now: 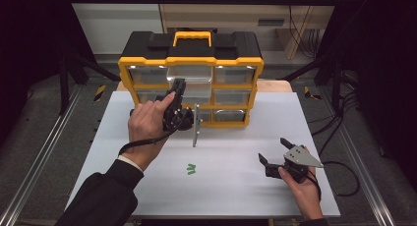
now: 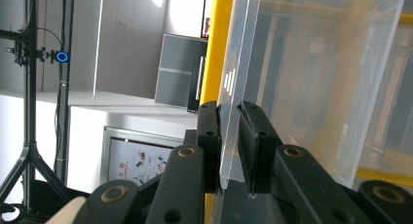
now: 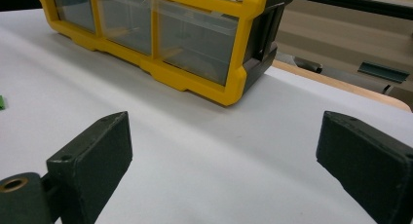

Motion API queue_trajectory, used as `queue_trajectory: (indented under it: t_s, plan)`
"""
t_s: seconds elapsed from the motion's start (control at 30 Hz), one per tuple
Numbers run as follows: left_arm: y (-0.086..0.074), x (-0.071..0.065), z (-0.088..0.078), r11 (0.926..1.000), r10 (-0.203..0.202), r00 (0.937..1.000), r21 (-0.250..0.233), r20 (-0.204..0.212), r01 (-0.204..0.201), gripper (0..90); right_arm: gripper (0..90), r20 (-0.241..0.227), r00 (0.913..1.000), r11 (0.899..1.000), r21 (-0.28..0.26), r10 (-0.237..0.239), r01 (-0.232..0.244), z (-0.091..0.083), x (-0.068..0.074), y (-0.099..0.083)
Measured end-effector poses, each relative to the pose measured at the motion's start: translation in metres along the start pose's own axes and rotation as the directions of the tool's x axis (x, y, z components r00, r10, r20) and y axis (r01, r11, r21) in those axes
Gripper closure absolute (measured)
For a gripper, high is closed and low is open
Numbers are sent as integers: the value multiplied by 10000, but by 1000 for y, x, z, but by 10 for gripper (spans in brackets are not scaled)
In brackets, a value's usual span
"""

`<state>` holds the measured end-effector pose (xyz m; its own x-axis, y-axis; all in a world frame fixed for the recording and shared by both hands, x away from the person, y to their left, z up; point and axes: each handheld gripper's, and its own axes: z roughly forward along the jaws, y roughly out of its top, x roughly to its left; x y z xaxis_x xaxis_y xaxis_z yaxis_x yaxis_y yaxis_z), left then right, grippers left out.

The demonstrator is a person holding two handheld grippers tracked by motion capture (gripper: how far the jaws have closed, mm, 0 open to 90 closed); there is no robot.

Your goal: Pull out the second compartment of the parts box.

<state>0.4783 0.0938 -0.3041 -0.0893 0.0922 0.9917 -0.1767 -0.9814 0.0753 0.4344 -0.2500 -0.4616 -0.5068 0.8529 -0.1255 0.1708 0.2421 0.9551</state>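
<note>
A yellow and black drawer cabinet (image 1: 192, 49) stands at the back of the white table (image 1: 236, 186). Its top middle clear drawer (image 1: 192, 81) is pulled part way out. My left gripper (image 1: 176, 88) is shut on that drawer's thin clear front wall (image 2: 316, 87), which stands pinched between the two pads in the left gripper view (image 2: 229, 112). My right gripper (image 1: 273, 149) rests low on the table at the right, open, with only bare table between its jaws (image 3: 224, 141). Two small green pieces (image 1: 192, 169) lie on the table in front of the cabinet.
The cabinet's other clear drawers (image 3: 195, 36) are pushed in. Its yellow bottom edge (image 3: 195, 85) sits on the table beyond my right gripper. A green piece (image 3: 2, 102) shows at the left edge of the right gripper view. Cables (image 1: 339, 137) hang off the table's right side.
</note>
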Motion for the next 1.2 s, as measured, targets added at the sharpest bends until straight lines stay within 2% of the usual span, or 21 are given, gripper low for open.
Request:
queue_trajectory:
  t_s: [0.37, 1.2]
  plan:
    - [3, -1, -14, 9998, 169, 9997, -50, -201, -170, 793, 62, 9, 10000, 10000, 7, -20, 20, 0, 0, 0]
    - [6, 1, -34, 10000, 12, 9999, -92, -142, -14, 790, 63, -22, 10000, 10000, 26, -89, 90, 1, 0, 0]
